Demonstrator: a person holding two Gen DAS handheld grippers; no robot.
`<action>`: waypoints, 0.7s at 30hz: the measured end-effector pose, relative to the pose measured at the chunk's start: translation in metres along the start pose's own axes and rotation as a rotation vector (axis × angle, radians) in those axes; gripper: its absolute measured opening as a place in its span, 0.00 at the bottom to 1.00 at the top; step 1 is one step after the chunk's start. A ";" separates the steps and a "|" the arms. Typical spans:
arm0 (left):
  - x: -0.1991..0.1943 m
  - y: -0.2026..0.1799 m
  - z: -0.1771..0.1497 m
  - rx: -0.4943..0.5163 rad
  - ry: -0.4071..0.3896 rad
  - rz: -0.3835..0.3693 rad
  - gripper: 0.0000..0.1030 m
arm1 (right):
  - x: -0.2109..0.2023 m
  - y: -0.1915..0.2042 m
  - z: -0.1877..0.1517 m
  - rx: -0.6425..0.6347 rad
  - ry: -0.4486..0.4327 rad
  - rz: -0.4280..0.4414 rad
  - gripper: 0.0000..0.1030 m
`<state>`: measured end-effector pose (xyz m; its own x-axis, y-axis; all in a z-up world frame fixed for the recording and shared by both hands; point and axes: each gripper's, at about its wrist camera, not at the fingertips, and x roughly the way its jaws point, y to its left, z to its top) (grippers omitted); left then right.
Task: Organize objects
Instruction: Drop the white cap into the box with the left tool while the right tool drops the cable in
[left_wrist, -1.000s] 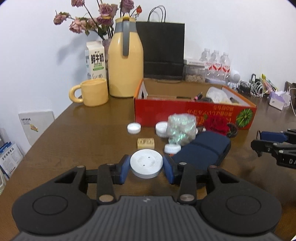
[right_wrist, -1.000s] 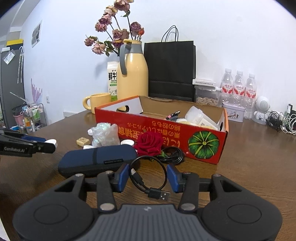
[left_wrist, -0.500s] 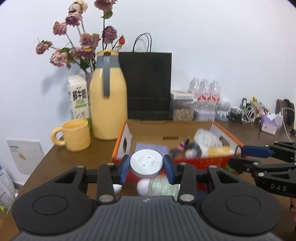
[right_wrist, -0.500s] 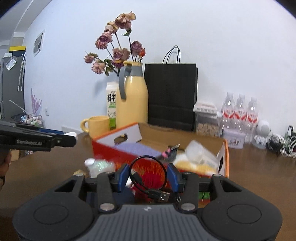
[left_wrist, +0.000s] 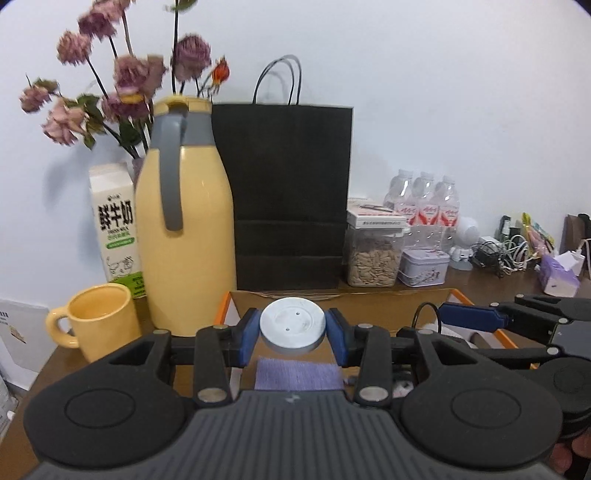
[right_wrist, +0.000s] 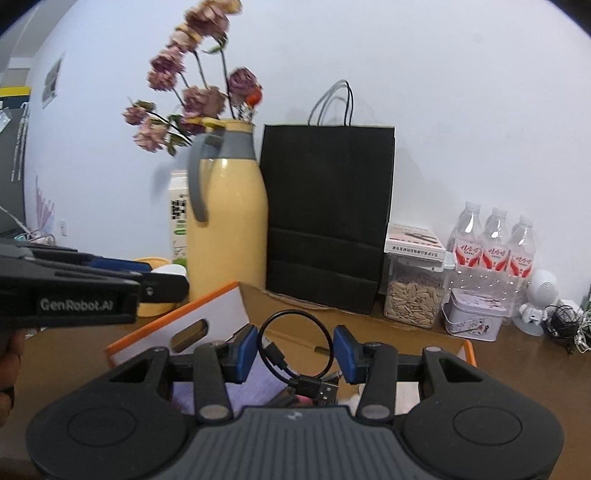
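Carrying two items above the open box (left_wrist: 399, 295): left tool (left_wrist: 292, 329) clamping one white disc (left_wrist: 292, 326), right tool (right_wrist: 295, 349) pinching one looped black cable (right_wrist: 295, 347). Next, probably lowering and releasing both inside, beside the purple cloth (left_wrist: 297, 377). Standing on the far bench (right_wrist: 517, 354): one jug (left_wrist: 184, 240), one mug (left_wrist: 98, 321), three bottles (left_wrist: 424, 203).

White round disc (left_wrist: 292, 325) level, black looped cable (right_wrist: 295, 350), above box (right_wrist: 173, 332)
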<state>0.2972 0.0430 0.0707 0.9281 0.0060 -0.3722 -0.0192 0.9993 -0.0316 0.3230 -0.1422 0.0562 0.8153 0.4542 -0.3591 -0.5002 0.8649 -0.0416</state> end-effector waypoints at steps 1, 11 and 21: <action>0.009 0.002 0.000 -0.005 0.008 -0.001 0.39 | 0.008 -0.001 0.000 0.007 0.006 -0.004 0.43; 0.053 0.012 -0.009 0.047 0.082 -0.072 0.49 | 0.043 -0.011 -0.017 0.014 0.065 -0.046 0.44; 0.054 0.017 -0.008 0.027 0.062 -0.048 1.00 | 0.037 -0.017 -0.022 0.037 0.065 -0.042 1.00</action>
<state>0.3435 0.0600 0.0423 0.9031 -0.0437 -0.4272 0.0357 0.9990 -0.0266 0.3554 -0.1444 0.0234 0.8140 0.4037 -0.4176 -0.4540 0.8907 -0.0238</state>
